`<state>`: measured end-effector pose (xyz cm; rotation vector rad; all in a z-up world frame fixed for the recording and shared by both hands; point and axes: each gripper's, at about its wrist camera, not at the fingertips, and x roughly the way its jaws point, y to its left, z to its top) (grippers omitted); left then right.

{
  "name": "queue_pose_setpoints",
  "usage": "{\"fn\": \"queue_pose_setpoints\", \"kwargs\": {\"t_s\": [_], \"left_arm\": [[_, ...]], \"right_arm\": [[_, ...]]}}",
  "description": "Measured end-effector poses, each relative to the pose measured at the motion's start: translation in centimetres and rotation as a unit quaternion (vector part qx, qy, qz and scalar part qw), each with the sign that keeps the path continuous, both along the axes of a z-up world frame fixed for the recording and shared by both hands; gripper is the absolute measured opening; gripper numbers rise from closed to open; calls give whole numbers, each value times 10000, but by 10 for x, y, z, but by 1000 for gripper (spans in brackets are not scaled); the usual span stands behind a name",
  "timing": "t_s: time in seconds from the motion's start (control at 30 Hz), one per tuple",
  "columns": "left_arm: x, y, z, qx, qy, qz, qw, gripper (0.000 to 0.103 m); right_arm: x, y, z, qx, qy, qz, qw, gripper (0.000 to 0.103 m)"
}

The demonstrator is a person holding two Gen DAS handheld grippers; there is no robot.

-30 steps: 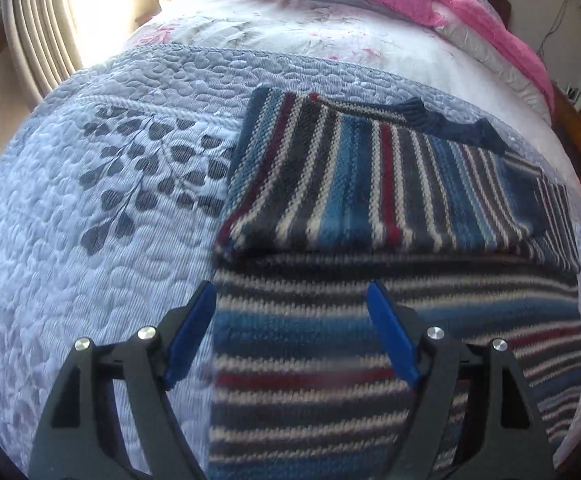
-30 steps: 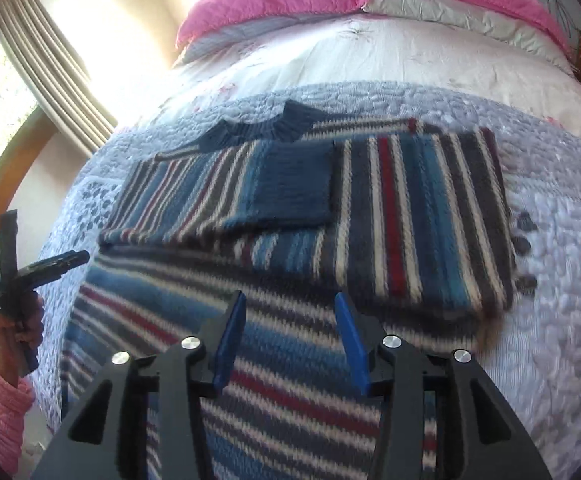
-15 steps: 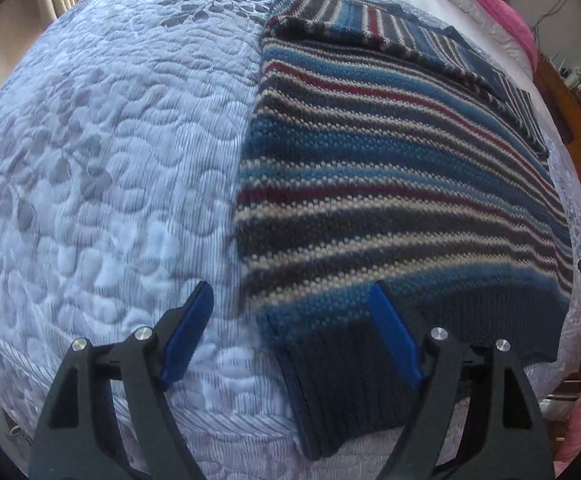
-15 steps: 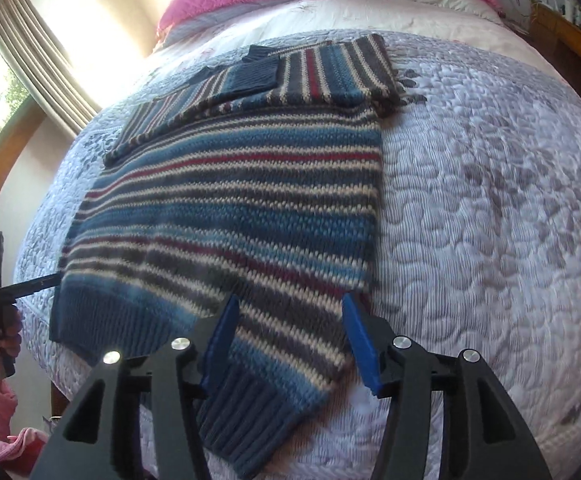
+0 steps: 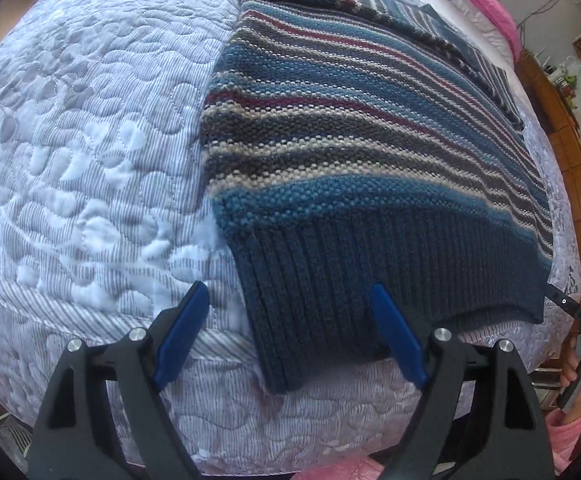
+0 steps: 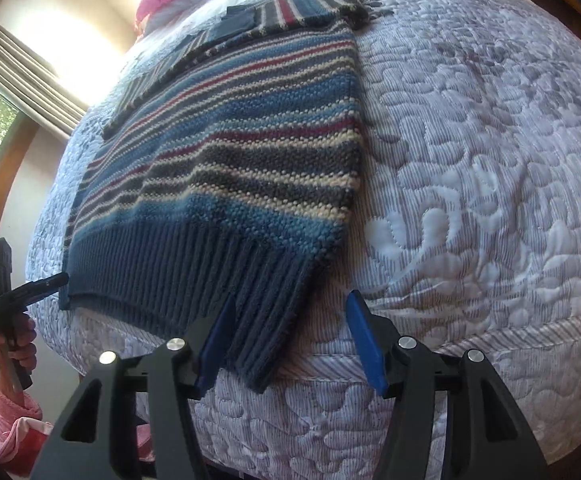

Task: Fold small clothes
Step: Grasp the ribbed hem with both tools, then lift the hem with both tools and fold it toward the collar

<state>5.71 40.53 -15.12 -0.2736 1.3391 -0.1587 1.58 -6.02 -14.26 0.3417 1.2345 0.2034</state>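
Sweater (image 5: 354, 152) hem corners between open fingers of both tools (image 5: 290, 340) (image 6: 290, 340).

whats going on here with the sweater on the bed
A person is folding a striped sweater laid flat on a quilted bedspread. Its sleeves are already folded across the far end. The person holds a tool in each hand, and both are open at the near edge of the bed. The left tool straddles the left corner of the dark ribbed hem, and the right tool straddles the right corner. Neither has closed on the fabric yet.
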Motion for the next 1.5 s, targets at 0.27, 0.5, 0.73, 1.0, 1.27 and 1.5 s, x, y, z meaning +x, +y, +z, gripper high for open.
{"fn": "queue_pose_setpoints", "kwargs": {"t_s": [0.27, 0.5, 0.73, 1.0, 1.27, 1.5], "left_arm": [[-5, -5, -3, -241, -32, 96, 9997, 73], [-11, -6, -1, -501, -61, 153, 9986, 34], [-16, 6, 16, -790, -283, 487, 9953, 9], [-1, 6, 58, -914, -854, 401, 9913, 9], [59, 12, 76, -880, -1098, 723, 9874, 9], [129, 5, 54, -728, -943, 786, 9898, 9]], "right_arm": [[-6, 3, -13, 309, 210, -169, 9992, 49], [-12, -5, -26, 1172, 327, -263, 9922, 11], [-14, -10, -3, 1567, 30, -174, 9875, 9], [9, -24, 34, 2489, -209, -83, 9683, 9], [80, -46, 61, 2845, -396, -313, 9574, 9], [154, -51, 35, 2699, -46, -538, 9614, 9]]}}
